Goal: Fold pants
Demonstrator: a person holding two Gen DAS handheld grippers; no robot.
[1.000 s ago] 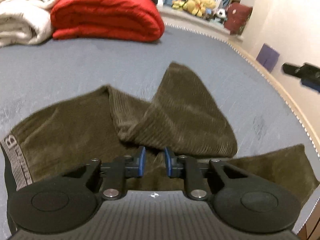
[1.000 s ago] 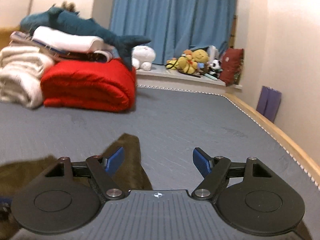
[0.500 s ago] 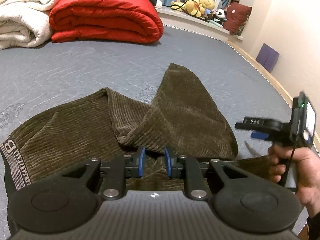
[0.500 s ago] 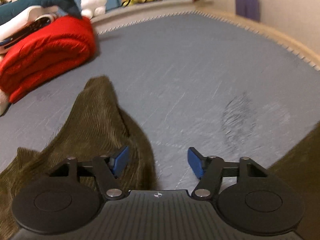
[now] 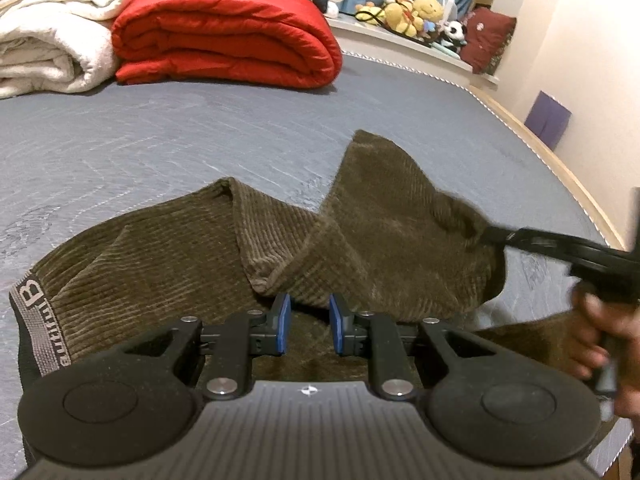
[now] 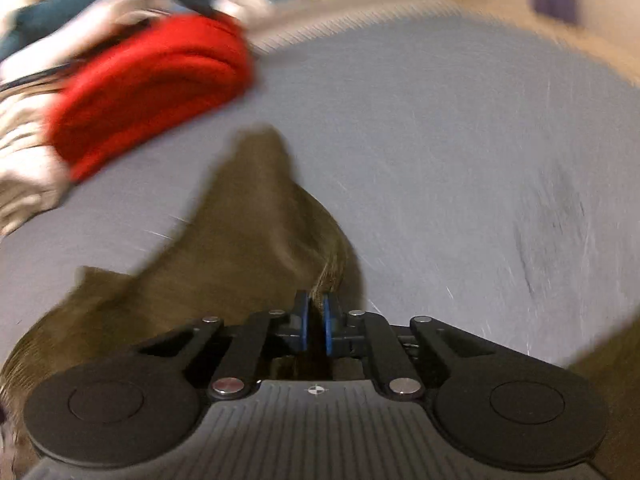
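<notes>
The right wrist view is motion-blurred; the background there is hard to make out. In the left wrist view the right hand [image 5: 600, 336] is cut off at the frame edge, and the left gripper body hides the near part of the pants [image 5: 168, 256].

The pants lie crumpled on the grey mattress [image 5: 160, 140], near side of the red quilt [image 5: 224, 36]; one leg is doubled back over the other.

Left gripper [image 5: 307, 322]: fingers slightly apart, over the pants, gripping nothing.

Right gripper [image 6: 316, 322]: pads clamped on a pinched fold of pants cloth. From the left wrist view, its tip [image 5: 492, 236] lifts the far leg's edge off the mattress.
</notes>
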